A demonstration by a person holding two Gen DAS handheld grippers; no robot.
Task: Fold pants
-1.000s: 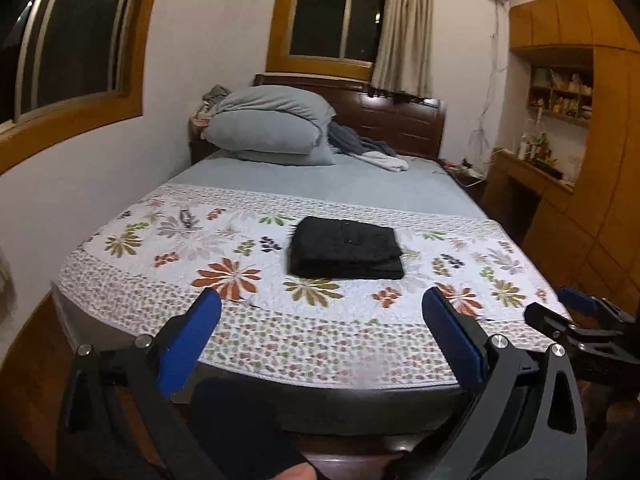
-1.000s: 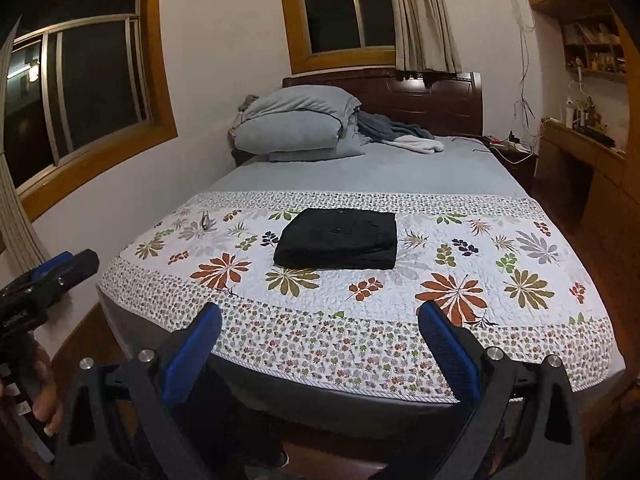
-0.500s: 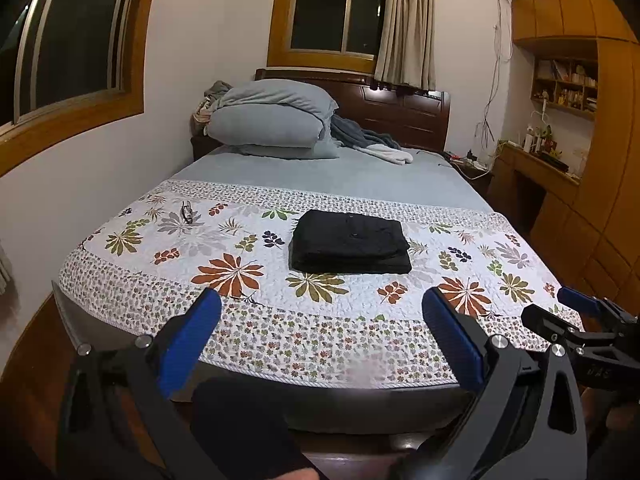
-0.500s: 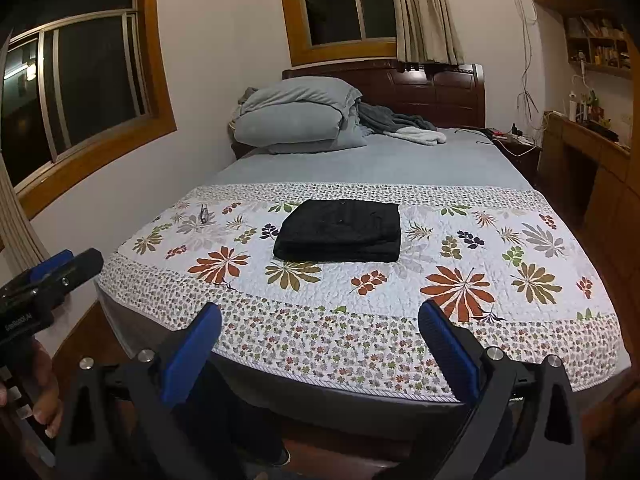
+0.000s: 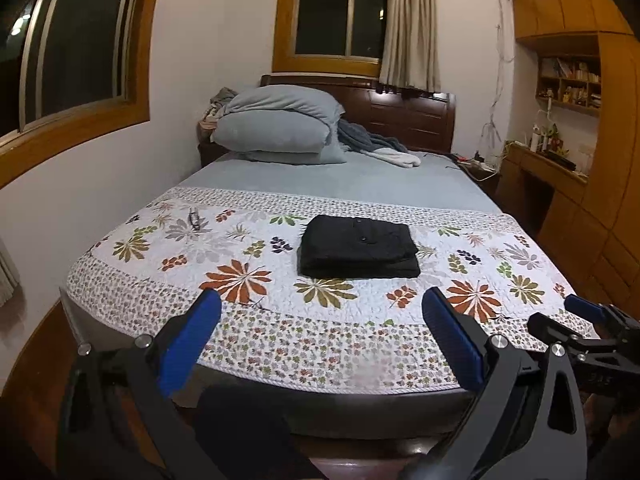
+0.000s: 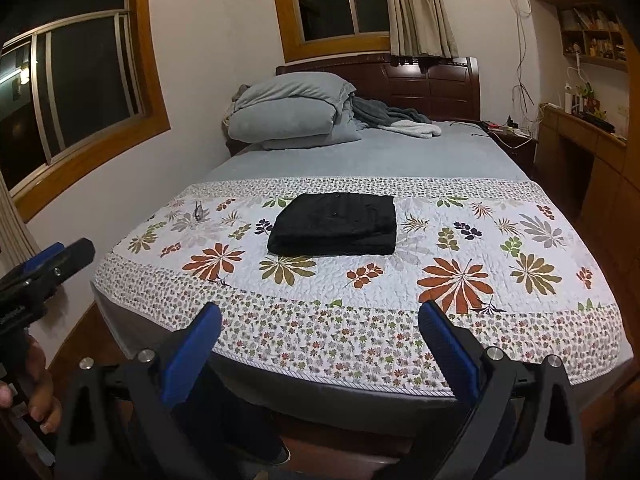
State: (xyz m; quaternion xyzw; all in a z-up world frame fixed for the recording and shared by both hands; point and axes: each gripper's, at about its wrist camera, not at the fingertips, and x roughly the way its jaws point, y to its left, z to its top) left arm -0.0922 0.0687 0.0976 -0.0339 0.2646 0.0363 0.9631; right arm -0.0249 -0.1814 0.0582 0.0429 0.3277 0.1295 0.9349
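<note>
Since 1.0 s ago both cameras have tipped up slightly: the bed sits lower in each view and more wall and window shows above it. The pants have not moved on the quilt; both grippers stay spread and off the bed.

Pants (image 5: 358,246): black, folded into a compact rectangular stack, lying flat near the middle of the floral quilt (image 5: 240,280), short of its far border. Nothing touches them.

Left gripper (image 5: 322,338): jaws wide apart, blue pads empty, held at the foot of the bed, well apart from the pants. The same tool appears at the left edge of the right wrist view, with a hand (image 6: 38,392) on its handle.

Right gripper (image 6: 320,340): jaws wide apart, empty, also at the foot of the bed. Its tip shows at the right edge of the left wrist view.

Bed: grey sheet (image 6: 380,156) beyond the quilt; pillows (image 5: 280,128) stacked at the head on the left, with a crumpled blanket (image 5: 372,144) just beside them, against the dark wooden headboard (image 5: 408,120). A small dark item (image 5: 195,217) lies on the quilt's far-left part; too small to identify.
</note>
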